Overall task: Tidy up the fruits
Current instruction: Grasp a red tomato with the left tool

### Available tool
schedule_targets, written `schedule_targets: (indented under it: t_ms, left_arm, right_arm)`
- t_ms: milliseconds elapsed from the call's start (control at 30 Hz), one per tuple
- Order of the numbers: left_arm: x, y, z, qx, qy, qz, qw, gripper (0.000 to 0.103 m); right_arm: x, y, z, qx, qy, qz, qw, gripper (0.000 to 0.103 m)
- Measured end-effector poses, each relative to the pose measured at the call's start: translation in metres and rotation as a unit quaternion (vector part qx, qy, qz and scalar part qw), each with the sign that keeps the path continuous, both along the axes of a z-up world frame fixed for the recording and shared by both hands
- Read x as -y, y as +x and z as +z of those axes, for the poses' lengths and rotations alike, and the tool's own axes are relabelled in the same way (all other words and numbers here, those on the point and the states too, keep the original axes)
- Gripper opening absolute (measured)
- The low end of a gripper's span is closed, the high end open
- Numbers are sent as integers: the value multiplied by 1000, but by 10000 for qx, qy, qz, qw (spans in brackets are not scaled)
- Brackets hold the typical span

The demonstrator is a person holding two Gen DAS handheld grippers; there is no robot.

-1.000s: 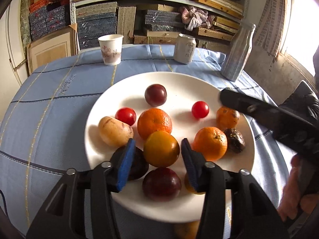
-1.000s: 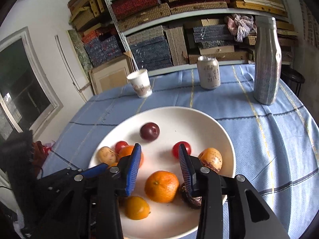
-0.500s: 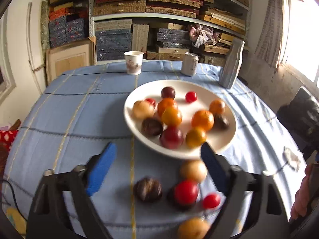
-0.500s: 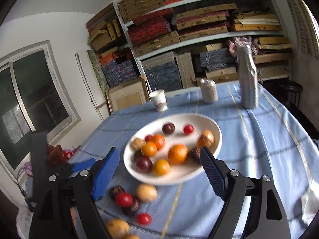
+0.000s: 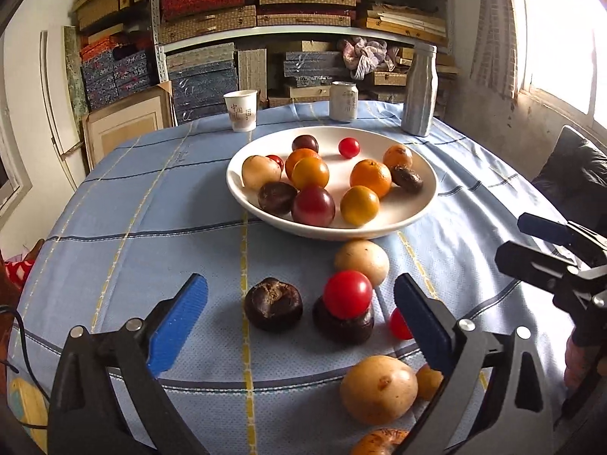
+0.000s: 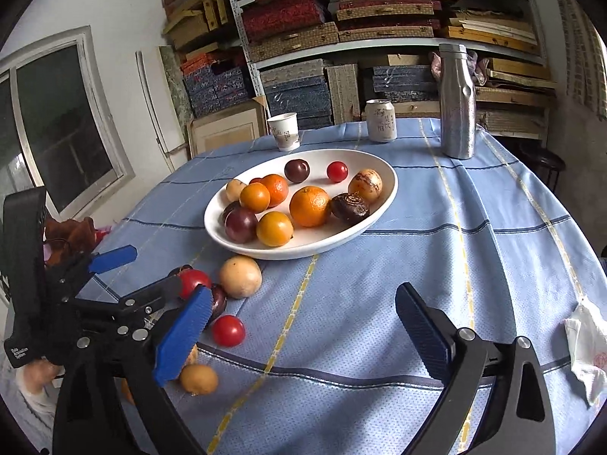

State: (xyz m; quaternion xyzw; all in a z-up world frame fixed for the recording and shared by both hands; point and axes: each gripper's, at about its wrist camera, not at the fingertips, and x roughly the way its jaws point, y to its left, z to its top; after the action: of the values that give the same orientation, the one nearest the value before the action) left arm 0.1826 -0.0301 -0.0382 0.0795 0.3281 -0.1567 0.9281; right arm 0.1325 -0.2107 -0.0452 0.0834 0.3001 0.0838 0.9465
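Note:
A white plate (image 5: 417, 212) (image 6: 341, 239) holds several oranges, dark plums and red tomatoes. Loose fruit lies on the blue cloth in front of it: a pale round fruit (image 5: 362, 261) (image 6: 240, 276), a red tomato (image 5: 347, 294) resting on a dark fruit (image 5: 343, 324), a brown one (image 5: 273, 305), a small tomato (image 6: 227, 330) and a tan fruit (image 5: 379, 383). My left gripper (image 5: 299, 292) (image 6: 148, 273) hovers over this cluster, jaws opening, pads touching nothing. My right gripper (image 6: 303, 297) (image 5: 519, 240) is to its right, jaws opening over bare cloth.
A paper cup (image 5: 240, 110), a can (image 5: 343, 100) and a metal bottle (image 5: 419, 91) stand behind the plate. Crumpled white paper (image 6: 586, 349) lies at the cloth's right edge. Loaded shelves fill the back wall. The table's near edge is close below both grippers.
Both grippers have drawn back from over the plate toward the near edge of the table. Their jaws went from nearly closed to wide. The loose fruit came into view.

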Motion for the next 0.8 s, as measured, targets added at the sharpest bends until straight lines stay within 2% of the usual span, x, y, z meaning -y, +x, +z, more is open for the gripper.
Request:
schedule_targets:
  t_ms: [267,333,367,500,733,800]
  left_arm:
    - [7,7,-4,-45,54,-101,9999,95]
    - [8,9,-5,-85,72,-122,9999,81]
    - [9,11,-5,-125,70,-136,9998,70]
    - [7,13,-7,-203,1,-176,9996,68]
    - [20,7,-9,-114,220,-464,9986,63]
    - [25,8,-11,-145,274,-551,9980,52]
  right_arm:
    - [-2,4,-5,-299,-57,17,9995,98]
    - [-2,5,-6,-363,-75,11,9993,98]
    - [-1,6,-7,-368,-71,6,9993,98]
    - [1,6,-7,-366,-5,-14,9993,98]
    - [1,9,-10,-435,75,24,9990,98]
    - [2,9,-11,-444,84,27,9990,98]
